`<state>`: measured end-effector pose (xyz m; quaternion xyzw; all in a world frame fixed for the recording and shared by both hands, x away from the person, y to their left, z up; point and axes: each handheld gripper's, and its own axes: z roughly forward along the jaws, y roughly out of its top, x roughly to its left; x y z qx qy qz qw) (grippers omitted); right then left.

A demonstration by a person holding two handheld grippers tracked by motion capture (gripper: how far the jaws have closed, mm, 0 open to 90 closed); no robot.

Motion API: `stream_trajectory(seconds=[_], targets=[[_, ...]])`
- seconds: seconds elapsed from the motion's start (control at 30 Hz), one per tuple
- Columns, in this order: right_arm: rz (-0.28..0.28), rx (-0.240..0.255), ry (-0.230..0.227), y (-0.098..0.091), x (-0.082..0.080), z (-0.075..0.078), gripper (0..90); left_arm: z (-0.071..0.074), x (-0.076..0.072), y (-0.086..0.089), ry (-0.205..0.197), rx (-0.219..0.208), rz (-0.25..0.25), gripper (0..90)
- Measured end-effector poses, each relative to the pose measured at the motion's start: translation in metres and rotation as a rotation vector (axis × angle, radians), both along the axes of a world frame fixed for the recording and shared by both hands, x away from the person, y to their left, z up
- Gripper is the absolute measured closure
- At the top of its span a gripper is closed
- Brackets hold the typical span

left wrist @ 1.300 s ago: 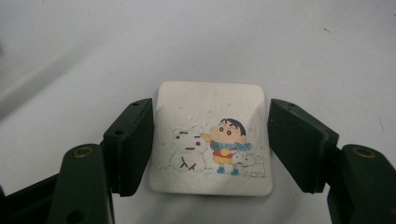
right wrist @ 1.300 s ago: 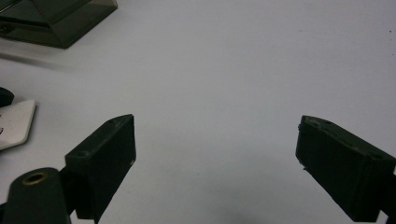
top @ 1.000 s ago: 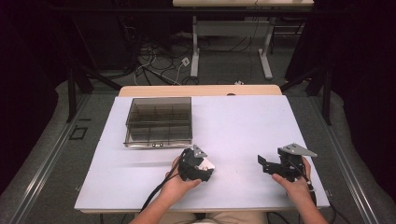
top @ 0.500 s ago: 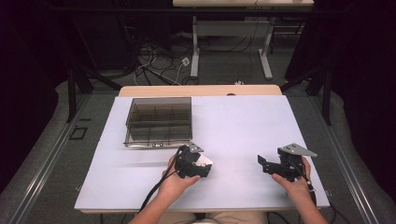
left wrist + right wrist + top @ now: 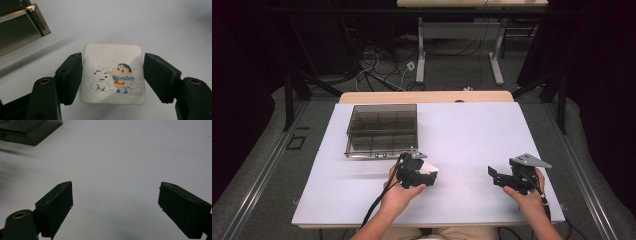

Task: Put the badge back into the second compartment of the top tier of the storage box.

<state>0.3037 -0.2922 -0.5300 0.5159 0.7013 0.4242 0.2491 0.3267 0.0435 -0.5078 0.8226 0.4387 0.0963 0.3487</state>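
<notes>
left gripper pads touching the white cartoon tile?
Touching. The left gripper view shows both pads of the left gripper pressed against the tile's sides.

Rectangular table [image 5: 472,130] with a pale, white-lilac top and a strip of light wood along the far edge. Bare over most of its width. On the far left part, a shallow box [image 5: 382,130] of smoky clear plastic, split into compartments, flat on the surface, its near edge not far from the table's middle line. Grey floor [image 5: 257,175] around it.

Grey carpet [image 5: 257,190], cables [image 5: 377,65], dark surroundings
</notes>
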Motion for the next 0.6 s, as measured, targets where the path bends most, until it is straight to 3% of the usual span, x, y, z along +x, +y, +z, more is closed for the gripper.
stream_trajectory(seconds=[0.6], targets=[[0.000,0.001,-0.002,0.001,0.000,0.000,12.6,0.035,-0.001,0.019,-0.030,-0.041,0.077,33.5]])
